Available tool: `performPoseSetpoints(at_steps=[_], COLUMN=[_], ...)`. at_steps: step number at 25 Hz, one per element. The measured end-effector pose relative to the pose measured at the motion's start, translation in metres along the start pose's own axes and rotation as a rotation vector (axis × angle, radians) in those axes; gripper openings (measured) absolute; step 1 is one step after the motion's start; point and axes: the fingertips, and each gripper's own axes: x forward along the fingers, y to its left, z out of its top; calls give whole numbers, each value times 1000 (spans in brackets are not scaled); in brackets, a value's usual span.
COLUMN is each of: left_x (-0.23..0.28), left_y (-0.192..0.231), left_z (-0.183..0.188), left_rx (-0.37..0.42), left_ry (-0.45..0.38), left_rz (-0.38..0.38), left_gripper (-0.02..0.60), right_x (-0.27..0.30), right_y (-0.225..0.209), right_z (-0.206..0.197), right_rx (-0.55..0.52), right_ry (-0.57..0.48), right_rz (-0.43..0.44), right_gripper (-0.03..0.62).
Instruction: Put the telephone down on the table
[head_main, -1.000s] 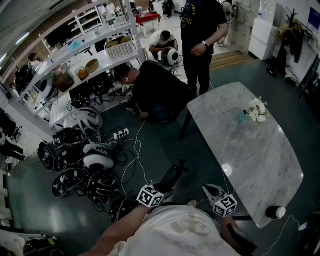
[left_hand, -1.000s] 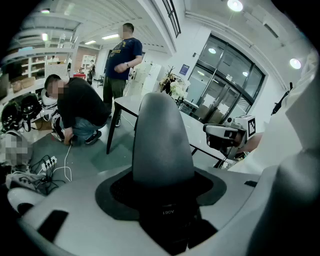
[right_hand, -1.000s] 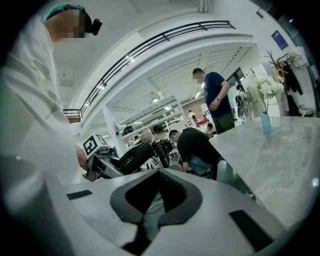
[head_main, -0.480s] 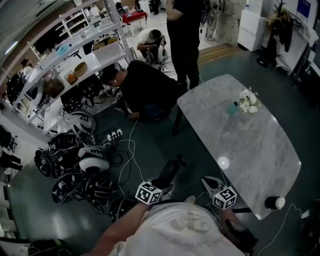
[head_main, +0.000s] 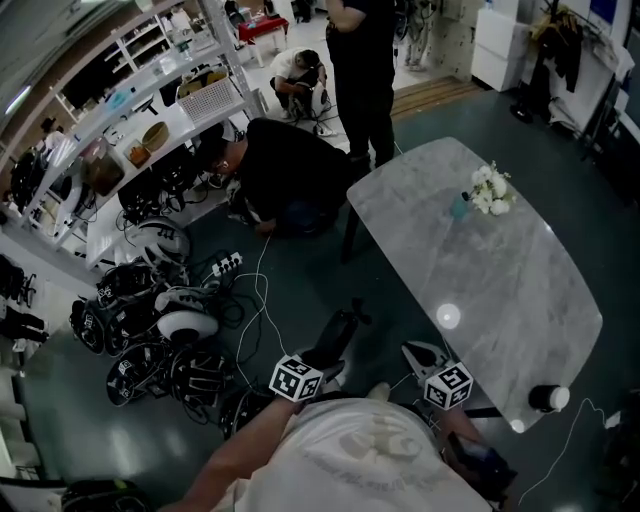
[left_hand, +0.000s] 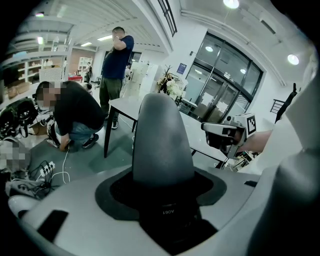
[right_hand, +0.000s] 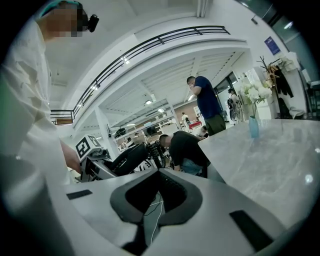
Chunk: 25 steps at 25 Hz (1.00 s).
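Note:
The telephone is a black handset (head_main: 342, 335), held over the dark floor just left of the marble table (head_main: 500, 270). My left gripper (head_main: 325, 362) is shut on its lower part. In the left gripper view the handset (left_hand: 161, 145) rises as a dark grey rounded shape between the jaws. My right gripper (head_main: 412, 352) hangs beside it, near the table's near edge, with its jaws together and nothing in them. In the right gripper view the handset (right_hand: 127, 157) shows at the left and the tabletop (right_hand: 270, 160) spreads to the right.
A vase of white flowers (head_main: 485, 195) stands at the table's far side and a small black round object (head_main: 548, 397) at its near corner. One person crouches (head_main: 290, 170) and another stands (head_main: 360, 60) beyond the table. Helmets and cables (head_main: 160, 330) litter the floor at left, below shelves (head_main: 150, 120).
The head view has shifted, so the table and the people lie a little further left and up. Both grippers have been carried slightly along; the handset stays held.

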Motion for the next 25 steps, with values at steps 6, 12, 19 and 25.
performPoseSetpoints(at_steps=[6,12,19,25], left_x=[4,8,9,11], left_y=[-9,-9,-11,-14], left_z=[3,5,12,14], left_rx=[2,-1,12,16], left_ry=[-5,-6,-11,-8], left_rz=[1,10,29,33], left_gripper=[278,278,279,278], right_x=[-7,-9,-11,-15], right_y=[-4,-6,-12,-16], right_z=[-5,-4,-3,-5], right_rx=[15,18,18,24], right_ry=[-2,-11,-16,-20], right_rz=[-1,6,0,-3], right_gripper=[15,15,15,15])
